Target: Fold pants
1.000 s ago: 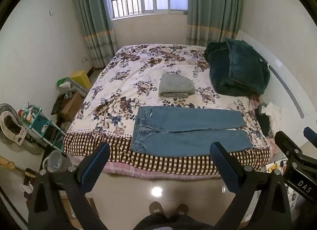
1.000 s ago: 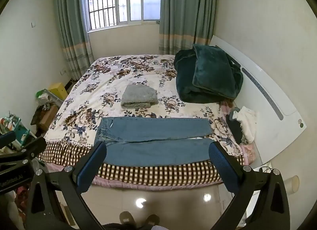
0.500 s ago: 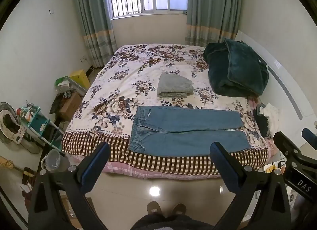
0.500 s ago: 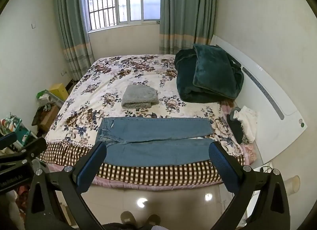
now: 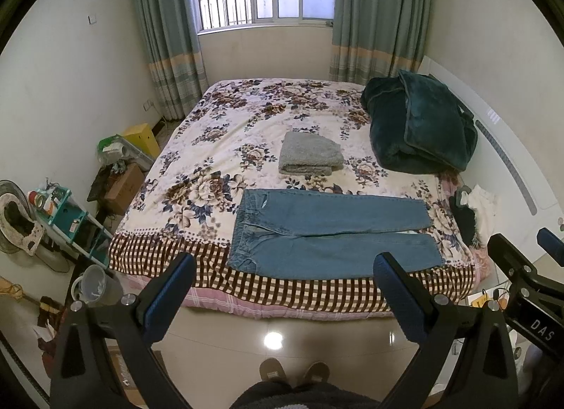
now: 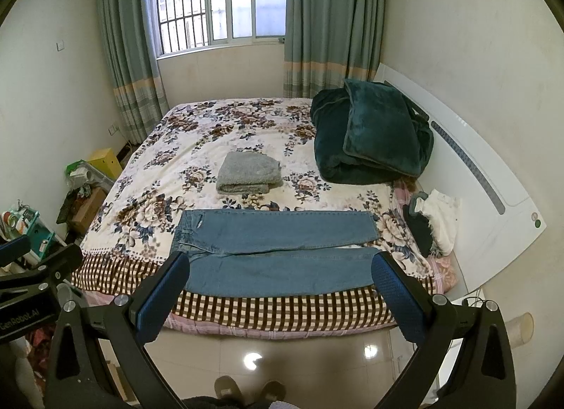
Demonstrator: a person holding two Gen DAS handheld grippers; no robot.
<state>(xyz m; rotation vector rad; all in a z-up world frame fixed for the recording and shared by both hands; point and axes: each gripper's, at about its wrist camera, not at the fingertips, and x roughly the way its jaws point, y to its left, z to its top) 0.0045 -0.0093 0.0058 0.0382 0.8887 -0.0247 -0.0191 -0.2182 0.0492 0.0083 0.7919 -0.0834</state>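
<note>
1. The blue denim pants (image 5: 328,236) lie flat on the bed with the floral bedspread (image 5: 225,148), near its front edge. The waistband is at the left and both legs run out to the right, side by side, with a thin gap between them toward the hems

2. The nearer leg sits right by the brown-and-white checked border (image 5: 317,289) that hangs over the front of the bed

3. The left gripper (image 5: 282,278) is wide open with nothing between its blue-padded fingers (image 5: 169,299). It hangs over the shiny tiled floor, well short of the bed and not touching the pants

4. Same for the right gripper (image 6: 278,278): jaws spread wide, empty, up in the air in front of the bed. From its camera the pads overlap the near leg in the picture, but they're clearly apart from it

5. Behind the pants there's a folded grey fuzzy towel (image 5: 310,159), and a bulky dark green plush blanket (image 5: 419,130) is heaped at the right by the white headboard (image 6: 493,194)

6. The person's brown slippers (image 5: 294,372) show at the bottom of the left view, standing on the floor in front of the bed

7. Left of the bed is clutter: a teal rack (image 5: 65,211), a cardboard box (image 5: 123,188) and a yellow box (image 5: 142,137)
</note>
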